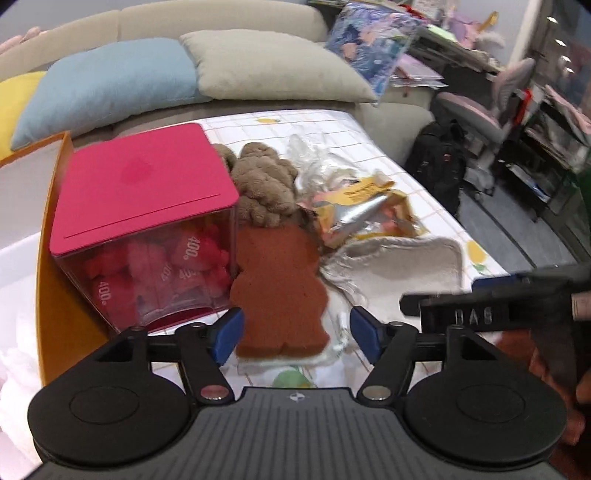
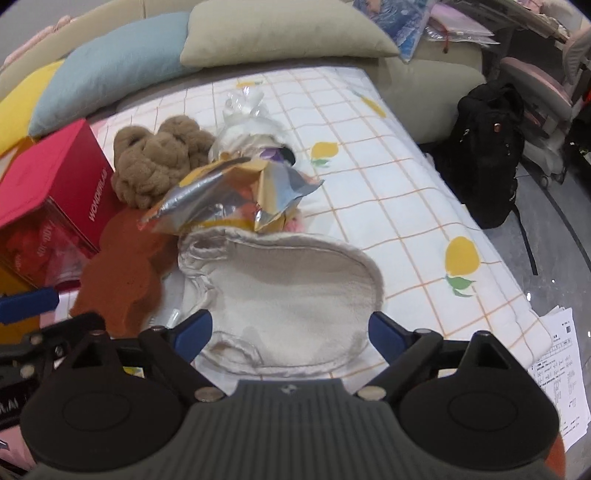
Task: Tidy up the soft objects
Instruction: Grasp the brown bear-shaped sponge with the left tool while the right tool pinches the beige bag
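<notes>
A flat rust-brown bear-shaped pad [image 1: 279, 291] lies on the bed's checked quilt [image 2: 388, 177], its near end between the blue pads of the left tongs [image 1: 293, 338], which stand wide apart and press on nothing. Just to its right lies a cream plush pad [image 2: 291, 295] of similar outline, edge to edge with the brown one; the right tongs [image 2: 290, 334] are spread wide over its near end, gripping nothing. Behind both pads sits a fuzzy tan plush toy [image 2: 159, 162], with a crumpled yellow-and-silver foil packet [image 2: 229, 195] resting against it and overlapping the far edge of the cream pad. Clear crinkled plastic wrapping [image 2: 243, 107] lies further back. Left of the brown pad stands a clear box with a pink lid [image 1: 144, 188], red items showing through its wall, beside an orange box [image 1: 55, 258]. At the head of the bed lean a yellow pillow [image 2: 22, 103], a blue pillow [image 2: 110, 70] and a beige pillow [image 2: 280, 33]. A black backpack [image 2: 491, 147] stands on the floor to the right.
</notes>
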The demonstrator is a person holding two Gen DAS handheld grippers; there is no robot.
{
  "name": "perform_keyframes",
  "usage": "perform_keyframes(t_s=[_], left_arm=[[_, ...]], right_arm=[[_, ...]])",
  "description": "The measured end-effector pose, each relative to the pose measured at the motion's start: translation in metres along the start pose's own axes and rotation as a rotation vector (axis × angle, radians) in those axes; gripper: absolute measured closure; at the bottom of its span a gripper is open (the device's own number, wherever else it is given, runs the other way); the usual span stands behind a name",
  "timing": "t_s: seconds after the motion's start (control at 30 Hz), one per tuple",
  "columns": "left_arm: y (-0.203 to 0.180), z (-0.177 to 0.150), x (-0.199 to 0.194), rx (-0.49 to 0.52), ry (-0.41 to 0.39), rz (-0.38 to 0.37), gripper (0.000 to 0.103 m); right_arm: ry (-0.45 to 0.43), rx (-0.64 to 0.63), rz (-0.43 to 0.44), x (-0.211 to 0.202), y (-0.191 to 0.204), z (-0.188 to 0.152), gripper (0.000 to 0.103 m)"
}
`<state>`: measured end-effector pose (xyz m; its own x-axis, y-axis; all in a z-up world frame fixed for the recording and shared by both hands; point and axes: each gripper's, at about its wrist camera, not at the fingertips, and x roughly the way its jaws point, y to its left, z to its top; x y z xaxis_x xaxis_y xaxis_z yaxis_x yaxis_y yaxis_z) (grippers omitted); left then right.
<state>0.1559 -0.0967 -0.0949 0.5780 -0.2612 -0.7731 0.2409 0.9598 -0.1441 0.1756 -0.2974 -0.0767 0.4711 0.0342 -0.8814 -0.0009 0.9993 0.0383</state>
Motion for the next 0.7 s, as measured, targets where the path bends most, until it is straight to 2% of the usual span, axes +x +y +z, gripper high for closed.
perform_keyframes(t_s=[0.1, 0.23, 0.37, 0.43, 0.5, 0.57, 0.6, 0.7], left_arm=[[0.0, 0.004, 0.011, -0.016, 0.016, 0.022, 0.02], [-0.002, 0.006, 0.026, 0.042, 0.071, 0.053, 0.02], [-0.002, 0.007, 0.037, 0.082, 0.114, 0.08, 0.02], [-0.001, 0.008, 0.04, 0.084, 0.118, 0.083, 0.02], [0.0, 0.01, 0.041, 0.078, 0.124, 0.074, 0.022], [0.001, 0.008, 0.039, 0.067, 0.117, 0.067, 0.028], [0.002, 0.008, 0.039, 0.062, 0.116, 0.062, 0.03], [0.001, 0.008, 0.034, 0.061, 0.101, 0.061, 0.037]], right_arm=[[-0.015, 0.005, -0.033, 0.004, 0.0, 0.002, 0.014], [-0.087, 0.027, -0.062, -0.005, -0.009, 0.006, 0.013], [-0.08, -0.032, -0.106, 0.007, -0.008, 0.015, 0.013], [-0.084, -0.057, -0.119, 0.014, -0.007, 0.019, 0.01], [-0.074, -0.068, -0.117, 0.021, -0.009, 0.022, 0.012], [-0.067, -0.067, -0.094, 0.024, -0.011, 0.023, 0.031], [-0.066, -0.069, -0.088, 0.023, -0.01, 0.023, 0.035], [-0.079, -0.082, -0.117, 0.017, -0.009, 0.02, 0.062]])
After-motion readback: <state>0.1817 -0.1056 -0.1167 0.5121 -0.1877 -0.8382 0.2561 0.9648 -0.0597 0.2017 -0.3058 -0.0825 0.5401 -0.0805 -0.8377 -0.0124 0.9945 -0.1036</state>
